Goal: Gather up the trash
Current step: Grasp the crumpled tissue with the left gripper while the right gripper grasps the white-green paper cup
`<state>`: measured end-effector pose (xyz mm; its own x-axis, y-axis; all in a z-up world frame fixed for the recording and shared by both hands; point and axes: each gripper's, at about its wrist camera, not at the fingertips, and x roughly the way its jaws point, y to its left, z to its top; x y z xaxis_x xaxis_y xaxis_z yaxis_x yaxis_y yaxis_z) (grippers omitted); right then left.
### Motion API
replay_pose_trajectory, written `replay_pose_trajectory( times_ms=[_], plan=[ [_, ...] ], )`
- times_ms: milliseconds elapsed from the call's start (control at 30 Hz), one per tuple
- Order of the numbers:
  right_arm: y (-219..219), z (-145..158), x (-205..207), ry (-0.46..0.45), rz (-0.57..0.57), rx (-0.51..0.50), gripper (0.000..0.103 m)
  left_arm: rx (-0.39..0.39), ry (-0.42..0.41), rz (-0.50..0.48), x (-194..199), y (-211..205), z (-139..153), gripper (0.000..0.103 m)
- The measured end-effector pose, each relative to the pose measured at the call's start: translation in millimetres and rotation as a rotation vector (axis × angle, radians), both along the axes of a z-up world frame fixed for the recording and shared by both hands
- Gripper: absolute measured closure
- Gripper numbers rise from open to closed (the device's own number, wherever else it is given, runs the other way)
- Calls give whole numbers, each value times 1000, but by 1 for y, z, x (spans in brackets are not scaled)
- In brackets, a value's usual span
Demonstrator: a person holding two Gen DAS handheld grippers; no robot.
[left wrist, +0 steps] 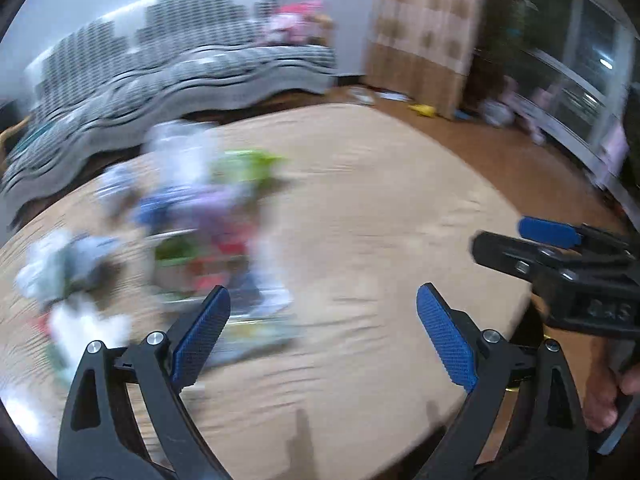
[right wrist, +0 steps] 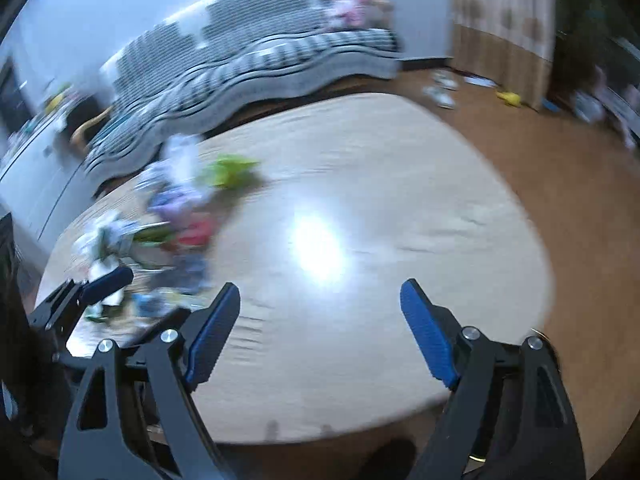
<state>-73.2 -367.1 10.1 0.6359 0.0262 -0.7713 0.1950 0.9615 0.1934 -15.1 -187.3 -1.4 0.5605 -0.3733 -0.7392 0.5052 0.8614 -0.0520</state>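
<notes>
Left wrist view: the left claw (left wrist: 323, 300) stands spread wide, its two blue pads well apart, and nothing lies between them. Below it is a beige rug (left wrist: 380, 208) on a brown floor (left wrist: 520, 152). The trash (left wrist: 192, 232) is a blurred heap of wrappers and paper in white, blue, purple, green and red, spread over the left part of the rug. The near edge of the heap sits just behind the left finger of this claw; whether it touches the finger cannot be told through the blur. At the right edge the right claw (left wrist: 516, 240) reaches in over the rug, and a hand (left wrist: 608, 392) grips its handle lower down.

In the right wrist view, the right claw (right wrist: 320, 296) is also spread, pads apart, with only bare rug (right wrist: 400, 160) between them. A bright glare spot sits on the rug ahead of it. The trash (right wrist: 176, 216) lies to the left and farther off, well clear of this claw. One blue finger of the left claw (right wrist: 108, 282) shows at the left, over the near end of the heap.

Beyond the rug, a sofa (left wrist: 160, 80) with a grey-and-white patterned cover runs along the far wall. A curtain (left wrist: 428, 28) hangs at the far right, with a few small things on the floor near its foot.
</notes>
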Motion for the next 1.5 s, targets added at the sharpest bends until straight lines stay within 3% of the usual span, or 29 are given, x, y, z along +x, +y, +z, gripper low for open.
replay_pose_trajectory(
  times_ms=[167,367,500,567,633,800,867,933,1000,1300,1500],
  plan=[
    [84,1,47,-3,145,-1,23,11,10,198,42,97,1,12],
    [152,-4,91,10,250,-3,23,49,-26,456,99,217,-4,12],
    [182,-13,109,19,307,-27,23,59,-11,547,138,265,-19,12],
    [190,-17,116,25,320,-34,23,25,29,569,158,282,-26,12],
    [197,-21,124,30,332,-39,23,13,48,573,173,286,-31,13],
    [210,-29,137,45,358,-47,23,6,95,561,197,292,-52,36],
    [216,-31,140,44,371,-55,23,-11,126,558,203,294,-59,64],
    [221,-31,142,39,380,-71,24,-41,155,559,207,296,-65,84],
    [225,-31,144,36,389,-84,27,-40,139,567,202,298,-61,97],
    [201,-20,146,-1,331,-40,31,-75,-23,653,170,309,-2,101],
    [208,-28,144,32,367,-67,31,-84,-36,611,149,290,17,101]
  ],
)
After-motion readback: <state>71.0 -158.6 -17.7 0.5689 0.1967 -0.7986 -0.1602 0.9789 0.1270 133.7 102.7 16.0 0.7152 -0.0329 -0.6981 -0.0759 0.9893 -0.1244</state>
